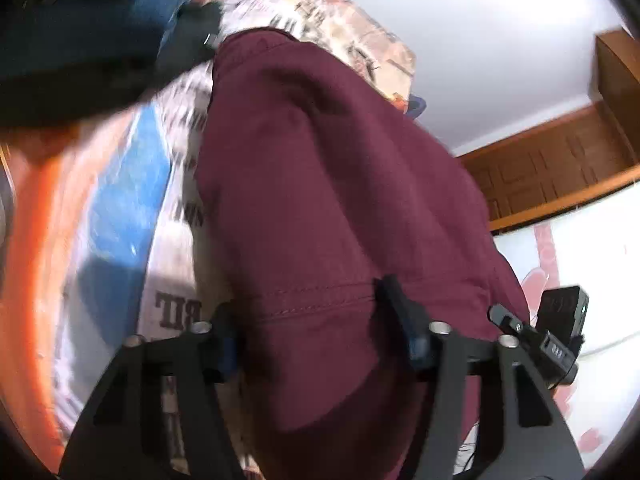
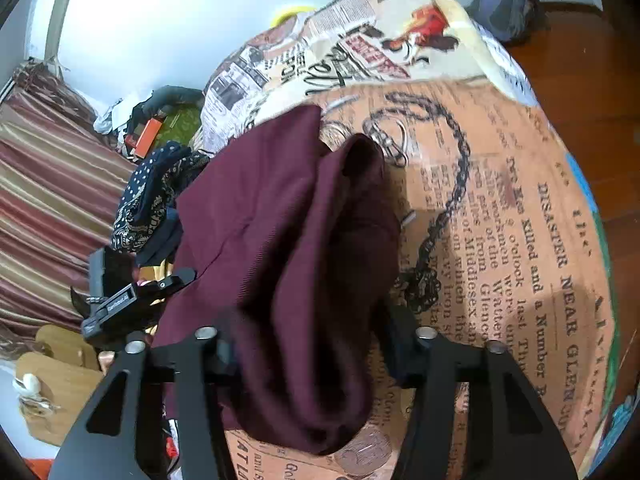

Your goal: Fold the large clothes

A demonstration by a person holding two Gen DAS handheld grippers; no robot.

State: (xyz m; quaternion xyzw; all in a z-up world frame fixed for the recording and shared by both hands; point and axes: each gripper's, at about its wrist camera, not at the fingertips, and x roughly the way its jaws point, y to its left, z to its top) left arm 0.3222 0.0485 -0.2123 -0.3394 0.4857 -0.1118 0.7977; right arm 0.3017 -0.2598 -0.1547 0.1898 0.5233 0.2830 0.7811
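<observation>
A maroon garment [image 1: 320, 160] hangs bunched over a newspaper-print bed cover [image 2: 500, 220]. In the left wrist view its stitched hem runs straight across between the fingers of my left gripper [image 1: 308, 312], and the cloth fills the whole gap, so the jaws are shut on it. In the right wrist view a thick fold of the same maroon garment [image 2: 280, 220] is wedged between the fingers of my right gripper [image 2: 308, 332], which is also shut on it. The pads of both grippers are hidden by the fabric.
A pile of dark patterned clothes [image 2: 152, 196] lies at the bed's left edge, beside a striped curtain [image 2: 48, 184]. A dark bag [image 2: 508, 0] sits on the wooden floor [image 2: 580, 60] beyond the bed. Blue cloth [image 1: 160, 4] lies blurred at the upper left. Wooden panelling [image 1: 552, 168] lines the white wall.
</observation>
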